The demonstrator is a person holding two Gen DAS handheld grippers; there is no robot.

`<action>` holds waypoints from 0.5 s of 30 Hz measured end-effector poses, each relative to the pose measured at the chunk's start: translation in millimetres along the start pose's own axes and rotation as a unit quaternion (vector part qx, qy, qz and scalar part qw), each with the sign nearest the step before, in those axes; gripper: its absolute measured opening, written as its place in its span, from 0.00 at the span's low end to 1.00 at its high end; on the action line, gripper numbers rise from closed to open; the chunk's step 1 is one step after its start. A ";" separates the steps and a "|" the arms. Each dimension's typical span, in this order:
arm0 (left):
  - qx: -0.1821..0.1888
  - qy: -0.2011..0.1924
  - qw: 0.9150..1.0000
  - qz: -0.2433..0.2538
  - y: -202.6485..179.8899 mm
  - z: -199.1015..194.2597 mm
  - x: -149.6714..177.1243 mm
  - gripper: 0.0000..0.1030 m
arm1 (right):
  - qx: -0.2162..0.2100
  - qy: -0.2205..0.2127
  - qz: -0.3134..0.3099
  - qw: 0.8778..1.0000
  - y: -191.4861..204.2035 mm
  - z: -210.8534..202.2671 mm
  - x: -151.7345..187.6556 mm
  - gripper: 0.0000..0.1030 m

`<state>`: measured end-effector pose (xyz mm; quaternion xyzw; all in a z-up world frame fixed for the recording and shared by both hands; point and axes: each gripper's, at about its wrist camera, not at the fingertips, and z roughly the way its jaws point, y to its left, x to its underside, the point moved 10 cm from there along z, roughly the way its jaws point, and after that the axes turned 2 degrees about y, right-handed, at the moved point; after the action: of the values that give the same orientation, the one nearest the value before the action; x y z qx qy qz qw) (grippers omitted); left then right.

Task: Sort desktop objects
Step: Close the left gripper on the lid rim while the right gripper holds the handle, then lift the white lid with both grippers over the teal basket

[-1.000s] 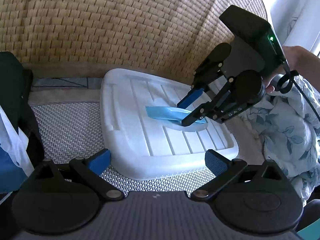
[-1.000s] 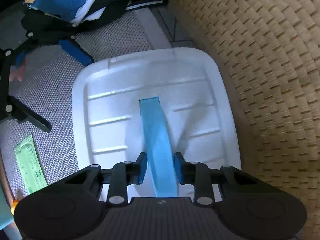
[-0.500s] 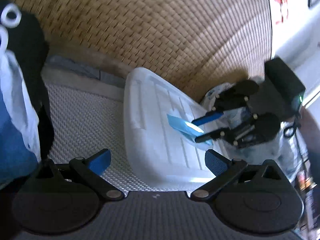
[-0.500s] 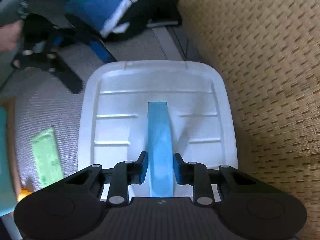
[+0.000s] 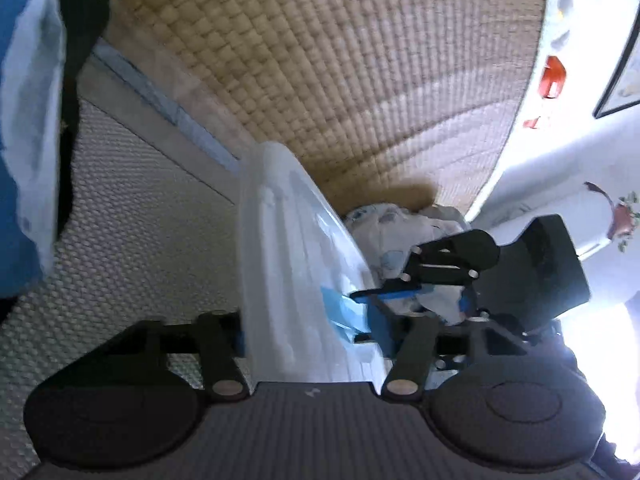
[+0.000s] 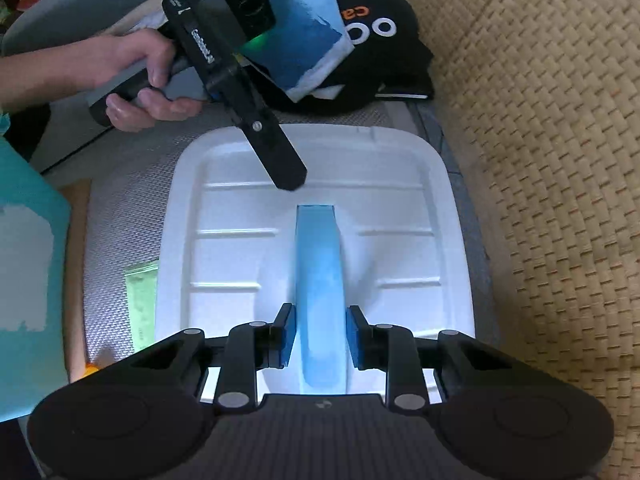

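A white plastic box lid (image 6: 316,220) lies on the grey mat, with a blue handle strip (image 6: 318,280) across its middle. My right gripper (image 6: 320,338) is shut on the near end of the blue handle; it also shows at the right of the left wrist view (image 5: 404,300). My left gripper (image 5: 308,340) straddles the lid's edge (image 5: 280,264), its jaws narrowed around it. In the right wrist view the left gripper (image 6: 288,176) hangs over the lid's far edge.
A woven straw mat (image 6: 540,160) lies beside the lid. A black and blue cloth pile (image 6: 352,48) is beyond it. A green packet (image 6: 140,304) and a teal box (image 6: 28,280) lie to the left. Floral bedding (image 5: 400,224) is behind the lid.
My left gripper has swung over to the lid's edge and narrowed its jaws around it. The lid now looks tilted on edge in the left wrist view. My right gripper keeps its hold.
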<state>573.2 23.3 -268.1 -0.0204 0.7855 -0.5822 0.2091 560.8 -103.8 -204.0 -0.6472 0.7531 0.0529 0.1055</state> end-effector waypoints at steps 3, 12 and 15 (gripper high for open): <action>0.041 -0.012 0.998 -0.038 1.6 -0.1 0.1 0.10 | 0.002 -0.002 0.000 1.000 0.7 -2.5 -0.1 0.29; 0.077 -0.023 0.994 -0.069 -3.9 0.4 2.0 0.10 | 0.026 -0.010 -0.008 1.000 8.4 -11.5 1.0 0.30; 0.067 -0.026 0.996 -0.060 -10.4 -0.4 2.8 0.11 | 0.049 -0.009 -0.016 0.999 9.8 -16.8 3.3 0.31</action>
<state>568.2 19.6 -259.2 -0.0684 0.7361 -0.6445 0.1951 549.2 -109.1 -189.0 -0.6527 0.7434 0.0198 0.1445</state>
